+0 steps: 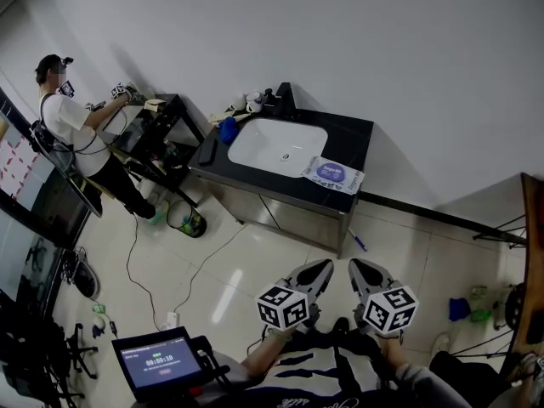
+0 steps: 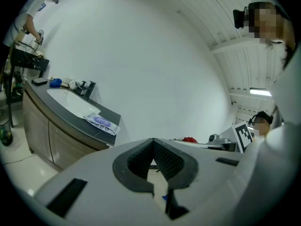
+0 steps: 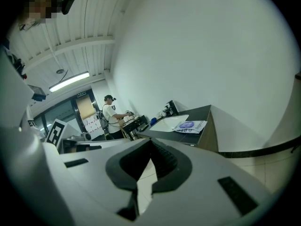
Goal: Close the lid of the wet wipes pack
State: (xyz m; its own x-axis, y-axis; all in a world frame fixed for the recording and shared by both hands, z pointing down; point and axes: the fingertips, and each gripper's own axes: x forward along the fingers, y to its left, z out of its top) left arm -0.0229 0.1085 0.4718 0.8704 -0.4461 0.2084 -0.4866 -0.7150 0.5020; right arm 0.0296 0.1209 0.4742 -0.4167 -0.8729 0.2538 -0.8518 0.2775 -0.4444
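Black surface (image 1: 353, 134) check: seeing wet wipes pack (image 1: 333, 174) lying flat just right of the sink (image 1: 276, 145), at the front edge. Not resolving lid state from this far out. Holding left gripper (image 1: 319, 272) and right gripper (image 1: 361, 272) side by side, well short of the sink, pointing towards it. Carrying both sets of fingers (image 2: 171, 161) pressed together at the tips, gripping nothing. Probably staging for the approach, closed tips suiting a push on the lid. Needing to close in on the sink before any contact.
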